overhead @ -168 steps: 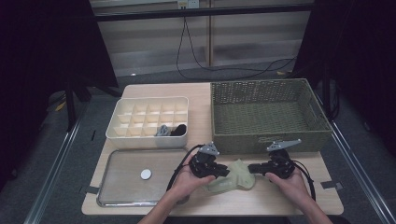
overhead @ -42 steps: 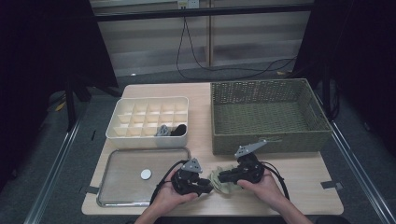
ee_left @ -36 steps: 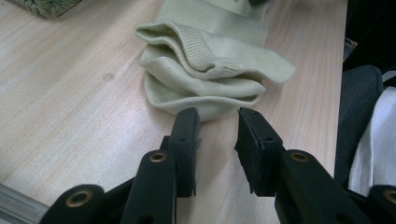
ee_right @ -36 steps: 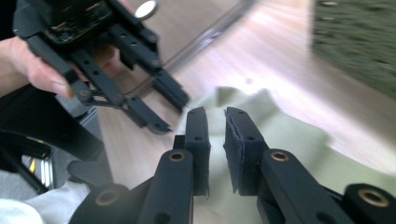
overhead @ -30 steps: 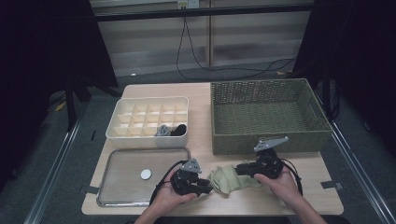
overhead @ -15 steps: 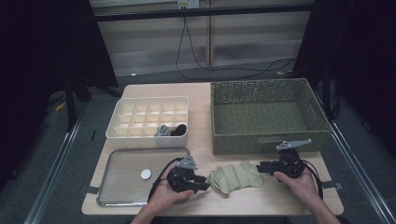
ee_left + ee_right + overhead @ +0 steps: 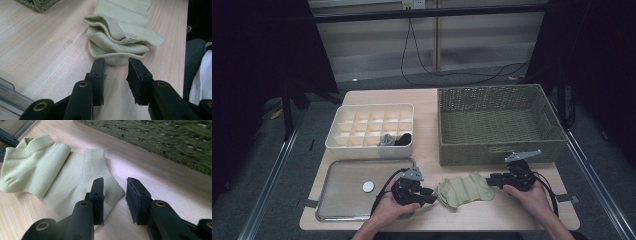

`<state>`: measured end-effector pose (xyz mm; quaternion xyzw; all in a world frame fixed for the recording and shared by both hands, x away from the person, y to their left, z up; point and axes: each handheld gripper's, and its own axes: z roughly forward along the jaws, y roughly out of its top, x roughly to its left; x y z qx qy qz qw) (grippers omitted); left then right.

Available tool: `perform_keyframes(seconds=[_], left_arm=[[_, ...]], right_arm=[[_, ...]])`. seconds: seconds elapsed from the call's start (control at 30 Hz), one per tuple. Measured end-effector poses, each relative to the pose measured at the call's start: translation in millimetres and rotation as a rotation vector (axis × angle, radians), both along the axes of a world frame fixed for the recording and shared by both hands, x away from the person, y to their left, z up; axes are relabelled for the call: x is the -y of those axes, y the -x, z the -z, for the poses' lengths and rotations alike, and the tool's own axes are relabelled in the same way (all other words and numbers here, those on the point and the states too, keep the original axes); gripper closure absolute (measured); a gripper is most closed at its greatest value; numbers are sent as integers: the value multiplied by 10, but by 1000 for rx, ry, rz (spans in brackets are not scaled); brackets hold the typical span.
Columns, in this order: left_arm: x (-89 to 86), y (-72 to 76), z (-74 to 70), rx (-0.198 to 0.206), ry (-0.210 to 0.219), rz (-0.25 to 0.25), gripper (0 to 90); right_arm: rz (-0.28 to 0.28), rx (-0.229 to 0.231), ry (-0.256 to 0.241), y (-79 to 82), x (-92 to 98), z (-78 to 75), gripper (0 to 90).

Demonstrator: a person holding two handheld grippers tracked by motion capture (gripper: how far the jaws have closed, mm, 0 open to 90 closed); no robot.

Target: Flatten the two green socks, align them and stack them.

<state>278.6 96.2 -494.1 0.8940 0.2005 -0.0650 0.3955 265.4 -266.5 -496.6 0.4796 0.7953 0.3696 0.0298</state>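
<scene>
Your left gripper (image 7: pixel 116 68) has its jaws parted, nothing between them, tips right at the bunched cuff end of the pale green socks (image 7: pixel 122 32); whether they touch the fabric, can't tell. The left gripper view shows layered cuffs stacked and folded over, detail the high view blurs into one lump. Your right gripper (image 7: pixel 115 186) is also released, jaws apart; its left jaw sits over the socks' other end, its right jaw over bare wood. The right gripper view shows the socks (image 7: pixel 50 177) lying flat with a ridge down the middle, and the woven wall of the green wicker basket (image 7: pixel 160 137) just behind.

The high view gives the layout the gripper views lack: socks (image 7: pixel 464 189) on the wooden table (image 7: pixel 427 100) near its front edge, between left gripper (image 7: pixel 428 194) and right gripper (image 7: pixel 492 181), just in front of the basket (image 7: pixel 497 120). To the left, a metal tray (image 7: pixel 342 200) with a small white disc (image 7: pixel 368 186) on it. Behind the tray, a cream divided organizer (image 7: pixel 369 127) with dark and grey items in two front compartments.
</scene>
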Motion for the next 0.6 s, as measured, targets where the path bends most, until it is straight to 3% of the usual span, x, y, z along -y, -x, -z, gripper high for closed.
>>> perform_keyframes(seconds=[0.07,0.17,0.33,0.57,0.6], left_arm=[[8,7,0,8,-7,-20,666],[15,-3,10,-8,7,-10,664],[21,-4,11,-10,10,-10,663],[50,-10,23,-5,14,0,669],[57,-1,12,6,-7,-12,666]], right_arm=[[-10,13,5,6,-25,5,717],[-29,13,24,7,-62,3,819],[-36,0,16,-15,-65,-14,850],[-32,34,-74,5,-56,-185,851],[-40,41,-87,7,-67,-206,851]])
